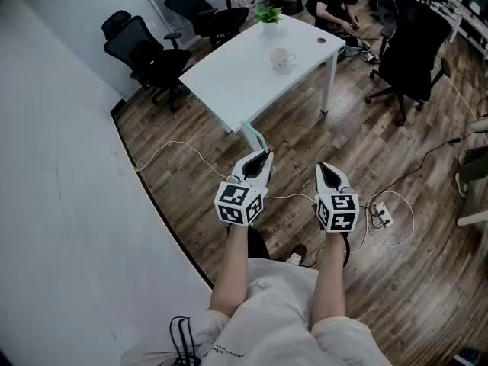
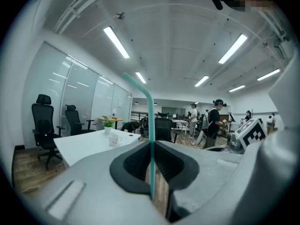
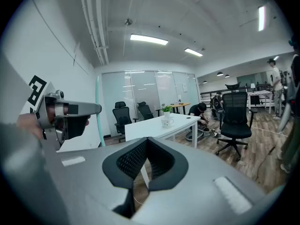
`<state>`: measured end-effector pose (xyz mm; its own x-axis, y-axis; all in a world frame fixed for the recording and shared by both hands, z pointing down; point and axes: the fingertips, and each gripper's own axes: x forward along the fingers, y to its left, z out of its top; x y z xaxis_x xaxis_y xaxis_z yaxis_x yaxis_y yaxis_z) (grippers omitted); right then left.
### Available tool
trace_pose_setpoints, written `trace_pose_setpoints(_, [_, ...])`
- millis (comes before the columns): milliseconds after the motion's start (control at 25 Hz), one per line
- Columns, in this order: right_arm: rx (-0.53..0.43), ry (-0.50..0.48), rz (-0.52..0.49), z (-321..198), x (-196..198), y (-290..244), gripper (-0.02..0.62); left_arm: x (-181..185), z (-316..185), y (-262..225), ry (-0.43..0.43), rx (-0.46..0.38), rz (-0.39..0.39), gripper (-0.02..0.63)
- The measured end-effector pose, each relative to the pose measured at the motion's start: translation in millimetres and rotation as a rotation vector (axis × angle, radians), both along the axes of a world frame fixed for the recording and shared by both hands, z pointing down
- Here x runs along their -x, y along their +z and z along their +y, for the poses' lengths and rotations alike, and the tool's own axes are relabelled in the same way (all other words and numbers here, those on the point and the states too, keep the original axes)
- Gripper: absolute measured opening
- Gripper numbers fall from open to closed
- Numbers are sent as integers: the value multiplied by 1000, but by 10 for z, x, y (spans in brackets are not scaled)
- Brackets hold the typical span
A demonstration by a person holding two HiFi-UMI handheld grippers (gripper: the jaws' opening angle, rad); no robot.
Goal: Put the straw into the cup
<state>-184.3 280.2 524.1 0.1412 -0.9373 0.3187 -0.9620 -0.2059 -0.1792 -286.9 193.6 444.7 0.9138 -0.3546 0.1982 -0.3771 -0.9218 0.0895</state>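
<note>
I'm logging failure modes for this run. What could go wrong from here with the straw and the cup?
1. The left gripper pinches the straw near one end, so its long free part may wobble and miss the cup.
2. The cup stands free on the table, and the right gripper is shut and empty; a nudge might shove it.
3. A cable lies on the floor toward the table: possible trip.

Head view steeply down, gripper views level, all sharing table (image 1: 236, 67)
</note>
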Motion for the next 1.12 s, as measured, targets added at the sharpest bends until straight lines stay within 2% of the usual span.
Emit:
trace_pose_setpoints(120, [-10, 5, 3, -36, -106, -26, 23, -173, 41, 35, 26, -30, -30, 21])
trace_pose_setpoints(320, [-38, 30, -28, -212, -290, -31, 23, -380, -15, 111, 69, -27, -48, 21])
trace_pose_setpoints(520, [-29, 39, -53, -461, -528, -21, 25, -542, -439, 220, 24, -67, -138, 21])
trace_pose_setpoints(640, [-12, 56, -66, -594, -814, 10, 25, -791, -687, 202, 37, -52, -112, 21])
trace_pose_setpoints(800, [-77, 80, -87, -909, -1203, -206, 25, -1086, -1123, 34, 43, -21, -49, 21])
trace_pose_setpoints(1120, [-35, 83, -11, -1645, -1684, -385, 25, -1526, -2066, -168, 28, 5, 39, 21])
